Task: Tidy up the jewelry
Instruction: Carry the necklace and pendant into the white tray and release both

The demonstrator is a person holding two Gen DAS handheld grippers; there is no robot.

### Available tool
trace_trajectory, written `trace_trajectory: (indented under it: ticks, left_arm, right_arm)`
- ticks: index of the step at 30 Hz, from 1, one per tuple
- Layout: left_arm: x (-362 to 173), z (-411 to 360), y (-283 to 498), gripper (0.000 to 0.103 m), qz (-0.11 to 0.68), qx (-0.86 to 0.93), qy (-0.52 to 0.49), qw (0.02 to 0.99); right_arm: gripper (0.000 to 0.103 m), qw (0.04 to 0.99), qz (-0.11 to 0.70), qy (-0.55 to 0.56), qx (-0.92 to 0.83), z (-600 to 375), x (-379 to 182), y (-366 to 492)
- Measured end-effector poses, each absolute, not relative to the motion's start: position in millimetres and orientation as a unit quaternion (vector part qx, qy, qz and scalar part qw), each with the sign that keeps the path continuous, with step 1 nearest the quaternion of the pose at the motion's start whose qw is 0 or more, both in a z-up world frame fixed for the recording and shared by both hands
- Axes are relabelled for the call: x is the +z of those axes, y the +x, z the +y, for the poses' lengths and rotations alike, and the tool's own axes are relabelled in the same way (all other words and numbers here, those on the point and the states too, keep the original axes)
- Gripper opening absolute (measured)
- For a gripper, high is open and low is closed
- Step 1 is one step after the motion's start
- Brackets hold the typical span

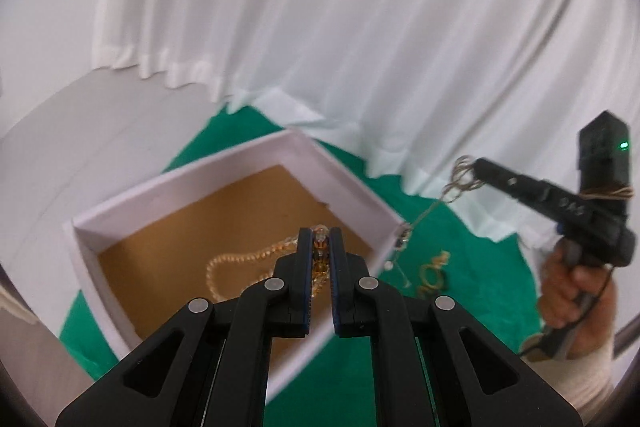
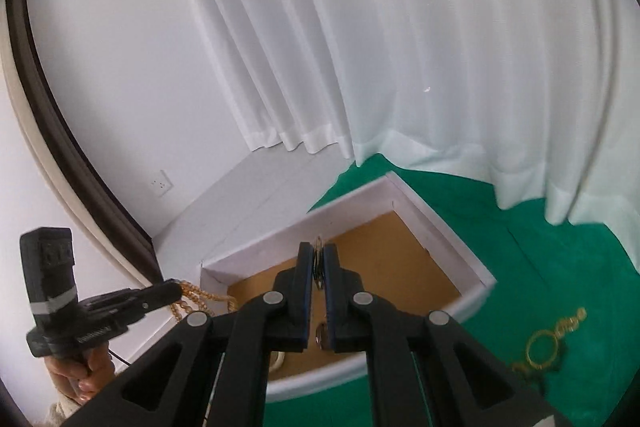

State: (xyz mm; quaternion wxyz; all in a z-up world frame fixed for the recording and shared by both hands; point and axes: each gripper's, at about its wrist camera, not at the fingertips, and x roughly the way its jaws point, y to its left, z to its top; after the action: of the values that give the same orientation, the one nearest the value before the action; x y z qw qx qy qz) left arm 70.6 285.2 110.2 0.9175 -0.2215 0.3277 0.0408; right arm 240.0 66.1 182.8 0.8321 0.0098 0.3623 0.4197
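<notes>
Left wrist view shows your left gripper clamped narrow on an amber bead strand, held above the white box. The strand's free length trails down in a loop onto the box's brown floor, so part of it is already inside the box while the pinched end hangs above it.

Your right gripper is likewise pinched tight, on a thin wire chain. From the left camera you can see that chain bunched in coils at the fingertips, with a fine line running down to just outside the box's right wall, where small charms dangle over the green cloth. A gold chain lies loose on the cloth, to the right of the box and apart from it.

You appear to be mid-transfer: both pieces lifted, neither yet released into the box. The next move likely calls for bringing each gripper over the box's open middle and lowering before you let go, so the strands settle on the floor and do not drape over a wall. Keep the two pieces apart as they go down, since the thin chain could tangle with the beads. The gold chain outside the box is left to collect.
</notes>
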Motion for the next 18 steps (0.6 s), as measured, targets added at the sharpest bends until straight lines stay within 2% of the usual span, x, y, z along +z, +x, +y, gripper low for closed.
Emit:
trace_trajectory:
  ticks: [6, 15, 17, 18]
  left_arm:
    - [57, 319, 99, 0.005, 0.358, 0.071, -0.234, 0.901]
    - [-42, 331, 149, 0.006, 0.444, 0.110, -0.240, 0.856]
    - [-49, 330, 150, 0.015, 0.454, 0.117, -0.232, 0.852]
    - [-52, 328, 151, 0.036, 0.460, 0.121, -0.228, 0.849]
  right_arm:
    - [0.006, 0.821, 0.385, -0.012, 0.422, 118, 147, 266]
    - [0.007, 0.793, 0.471, -0.069, 0.381, 164, 14, 301]
    - [0.009, 0.788, 0.488, -0.071, 0.369, 164, -5, 301]
    - [0.011, 0.787, 0.493, -0.074, 0.363, 164, -10, 300]
